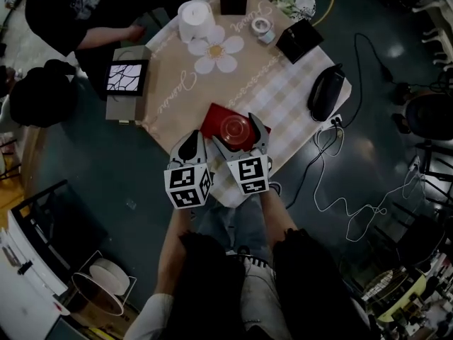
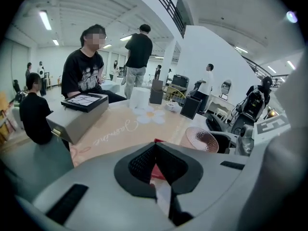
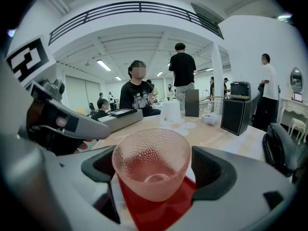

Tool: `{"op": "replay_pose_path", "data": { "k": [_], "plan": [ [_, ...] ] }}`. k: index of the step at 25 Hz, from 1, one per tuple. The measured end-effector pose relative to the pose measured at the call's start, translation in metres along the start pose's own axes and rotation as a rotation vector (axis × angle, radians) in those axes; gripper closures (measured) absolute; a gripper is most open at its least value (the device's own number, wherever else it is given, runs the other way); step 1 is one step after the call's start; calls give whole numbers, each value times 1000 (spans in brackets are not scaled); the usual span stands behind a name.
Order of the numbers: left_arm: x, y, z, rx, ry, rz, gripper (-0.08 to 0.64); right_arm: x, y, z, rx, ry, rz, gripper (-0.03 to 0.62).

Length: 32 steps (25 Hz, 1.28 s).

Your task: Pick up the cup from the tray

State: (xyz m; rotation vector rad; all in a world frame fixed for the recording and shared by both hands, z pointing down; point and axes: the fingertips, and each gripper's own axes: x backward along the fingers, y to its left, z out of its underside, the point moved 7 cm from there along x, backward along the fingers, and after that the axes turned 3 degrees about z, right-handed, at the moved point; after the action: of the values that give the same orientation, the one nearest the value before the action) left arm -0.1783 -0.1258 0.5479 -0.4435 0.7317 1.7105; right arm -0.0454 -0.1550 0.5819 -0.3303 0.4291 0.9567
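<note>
A pink dimpled glass cup (image 1: 235, 127) stands upright on a red tray (image 1: 212, 117) near the table's front edge. My right gripper (image 1: 236, 132) is open, with one jaw on either side of the cup. In the right gripper view the cup (image 3: 151, 162) fills the gap between the black pads (image 3: 214, 170), a sliver of space showing at each side, and the tray (image 3: 156, 211) lies under it. My left gripper (image 1: 191, 139) is shut and empty, just left of the tray. In the left gripper view its tips (image 2: 155, 150) meet, and the cup (image 2: 202, 141) is off to the right.
On the checked tablecloth (image 1: 283, 112) are a white roll (image 1: 195, 20), a tape roll (image 1: 262, 27), a black box (image 1: 299, 40) and a black helmet-like object (image 1: 325, 92). A grey box (image 1: 127, 80) stands at the left. A person (image 1: 78, 9) sits at the far left corner. Cables (image 1: 333, 190) trail over the floor.
</note>
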Motion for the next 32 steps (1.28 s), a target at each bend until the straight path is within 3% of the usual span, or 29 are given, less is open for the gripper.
{"op": "replay_pose_path", "data": {
  "k": [6, 9, 11, 25, 32],
  "plan": [
    [-1, 6, 2, 66, -11, -5, 552, -2, 2, 2, 19, 10, -14, 138],
    [0, 5, 2, 41, -3, -16, 552, -3, 1, 2, 33, 21, -15, 141],
    [0, 2, 3, 13, 5, -26, 552, -3, -1, 2, 34, 26, -6, 189],
    [3, -7, -5, 49, -26, -5, 552, 12, -4, -17, 55, 21, 13, 192],
    [2, -18, -23, 10, -56, 19, 552, 22, -27, -38, 55, 16, 65, 192]
  ]
}}
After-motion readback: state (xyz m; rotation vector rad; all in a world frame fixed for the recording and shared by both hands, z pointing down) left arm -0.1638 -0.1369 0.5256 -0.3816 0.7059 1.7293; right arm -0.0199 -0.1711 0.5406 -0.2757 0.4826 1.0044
